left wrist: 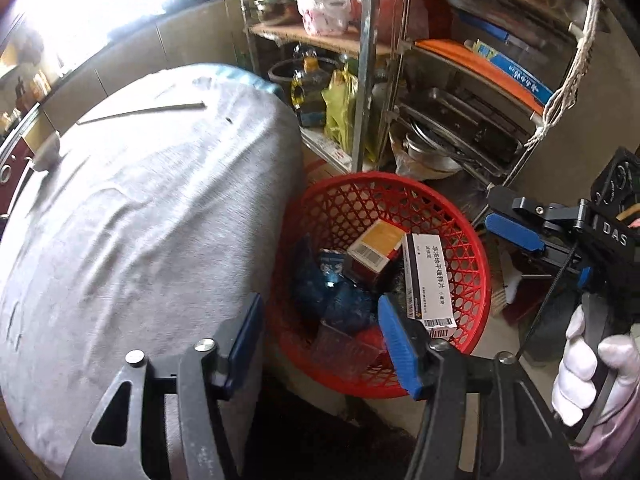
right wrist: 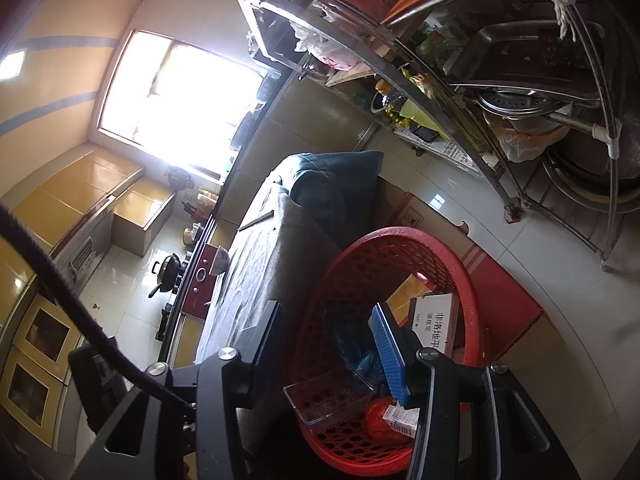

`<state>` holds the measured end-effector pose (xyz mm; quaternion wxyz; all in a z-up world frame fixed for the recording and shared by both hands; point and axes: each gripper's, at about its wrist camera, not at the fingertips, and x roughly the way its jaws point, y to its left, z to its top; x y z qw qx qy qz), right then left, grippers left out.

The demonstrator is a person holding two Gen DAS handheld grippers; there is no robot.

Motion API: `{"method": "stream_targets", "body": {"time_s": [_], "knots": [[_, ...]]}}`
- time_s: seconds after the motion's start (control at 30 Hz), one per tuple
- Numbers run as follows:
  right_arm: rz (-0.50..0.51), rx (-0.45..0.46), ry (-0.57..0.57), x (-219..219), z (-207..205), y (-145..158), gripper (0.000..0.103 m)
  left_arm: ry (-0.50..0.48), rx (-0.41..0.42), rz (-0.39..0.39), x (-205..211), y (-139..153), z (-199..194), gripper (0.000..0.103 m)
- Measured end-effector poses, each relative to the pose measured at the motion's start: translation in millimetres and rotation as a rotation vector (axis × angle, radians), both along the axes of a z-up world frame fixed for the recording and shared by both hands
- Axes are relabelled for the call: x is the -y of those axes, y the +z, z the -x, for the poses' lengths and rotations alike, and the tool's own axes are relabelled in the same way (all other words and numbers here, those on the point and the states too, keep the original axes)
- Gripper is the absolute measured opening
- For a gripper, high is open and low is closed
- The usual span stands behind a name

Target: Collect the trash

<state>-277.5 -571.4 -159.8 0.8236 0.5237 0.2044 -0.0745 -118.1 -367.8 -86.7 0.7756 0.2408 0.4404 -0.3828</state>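
In the left wrist view, a grey cloth (left wrist: 140,208) covers the table at left, and the left gripper (left wrist: 320,332) hangs with its blue pads apart and nothing between them above the red basket (left wrist: 472,264), which holds a white box (left wrist: 428,280) printed in Chinese with a barcode, a yellow-topped box (left wrist: 374,250) and blue wrapping (left wrist: 340,300). Only here, at far right, a white-gloved hand (left wrist: 592,376) holds the other tool, marked "DAS". The right wrist view alone shows a bright window (right wrist: 176,104), a stove with a wok (right wrist: 168,272), a clear plastic tray (right wrist: 324,404) in the basket (right wrist: 400,236), and the right gripper (right wrist: 332,344) spread empty over it.
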Motion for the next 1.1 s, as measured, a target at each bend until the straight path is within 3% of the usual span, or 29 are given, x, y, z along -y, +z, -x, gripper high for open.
{"method": "stream_targets", "body": {"time_s": [0.3, 0.73, 1.1], "knots": [[0.014, -0.012, 0.064, -17, -21, 15, 0.056, 0.048, 0.105, 0.034, -34, 28, 0, 0.072], [0.124, 0.002, 0.198, -63, -60, 58, 0.056, 0.271, 0.248, 0.065, -107, 69, -18, 0.072], [0.248, 0.004, 0.342, -123, -101, 95, 0.056, 0.453, 0.268, 0.127, -176, 88, -33, 0.073]]}}
